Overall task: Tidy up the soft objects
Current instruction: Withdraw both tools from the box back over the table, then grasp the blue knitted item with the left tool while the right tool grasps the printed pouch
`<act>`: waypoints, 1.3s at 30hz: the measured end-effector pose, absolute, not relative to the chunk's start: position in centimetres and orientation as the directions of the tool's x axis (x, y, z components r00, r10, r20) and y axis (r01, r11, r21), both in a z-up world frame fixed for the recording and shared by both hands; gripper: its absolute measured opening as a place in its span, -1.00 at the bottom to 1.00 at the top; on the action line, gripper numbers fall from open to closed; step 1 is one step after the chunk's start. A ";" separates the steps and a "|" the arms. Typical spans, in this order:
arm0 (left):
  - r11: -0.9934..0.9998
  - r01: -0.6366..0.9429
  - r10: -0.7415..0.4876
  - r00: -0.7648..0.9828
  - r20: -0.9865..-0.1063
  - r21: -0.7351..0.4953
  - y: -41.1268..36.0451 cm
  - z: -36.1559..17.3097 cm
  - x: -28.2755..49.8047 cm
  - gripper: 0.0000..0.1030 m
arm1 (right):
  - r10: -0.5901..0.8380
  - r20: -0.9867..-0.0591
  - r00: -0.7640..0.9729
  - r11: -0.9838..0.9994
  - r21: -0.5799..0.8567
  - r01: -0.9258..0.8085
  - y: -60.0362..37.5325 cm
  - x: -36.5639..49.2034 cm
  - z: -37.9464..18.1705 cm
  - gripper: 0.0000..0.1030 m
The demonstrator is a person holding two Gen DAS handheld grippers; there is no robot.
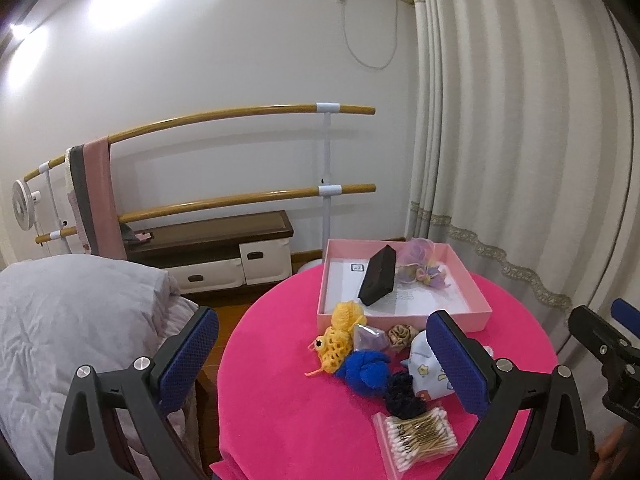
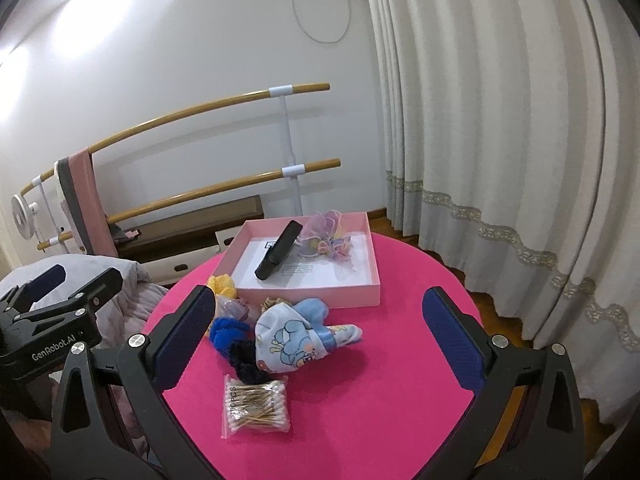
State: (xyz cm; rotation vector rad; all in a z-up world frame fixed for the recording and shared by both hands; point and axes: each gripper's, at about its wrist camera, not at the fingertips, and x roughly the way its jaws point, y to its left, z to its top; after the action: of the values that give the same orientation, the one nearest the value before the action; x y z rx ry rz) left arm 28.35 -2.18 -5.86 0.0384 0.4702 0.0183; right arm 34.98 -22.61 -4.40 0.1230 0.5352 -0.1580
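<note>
A pink box stands at the back of the round pink table. It holds a black case and a lilac organza scrunchie. In front lie a yellow crochet piece, a blue knit piece, a dark scrunchie, a beige scrunchie and a printed blue cloth. My left gripper and my right gripper are open, empty, above the pile.
A bag of cotton swabs lies at the table's front. A grey duvet is at the left. Wooden barre rails and a low cabinet stand by the wall; curtains hang at the right.
</note>
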 end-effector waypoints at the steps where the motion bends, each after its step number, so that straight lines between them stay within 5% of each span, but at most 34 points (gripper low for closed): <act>1: 0.999 -0.007 0.025 0.890 -0.456 0.040 -2.1 -5.9 28.5 1.00 | -0.122 -0.520 0.845 0.981 0.068 0.184 -22.6 35.0 -4.5 1.00; 20: 0.999 0.016 0.012 0.844 -0.537 0.047 -1.1 -8.3 32.3 1.00 | -0.123 -0.627 0.769 0.979 0.048 0.196 -23.5 38.0 -8.9 1.00; 39: 0.998 0.057 -0.039 0.685 -0.727 0.000 -1.4 -15.4 40.6 1.00 | -0.032 -0.752 0.659 0.982 0.100 0.161 -23.9 43.3 -15.3 1.00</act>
State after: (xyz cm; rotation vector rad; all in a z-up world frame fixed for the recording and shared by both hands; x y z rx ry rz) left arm 40.61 -1.41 -15.36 0.0231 0.8143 -0.0536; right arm 43.25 -23.89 -15.30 0.1628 0.8454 -0.1096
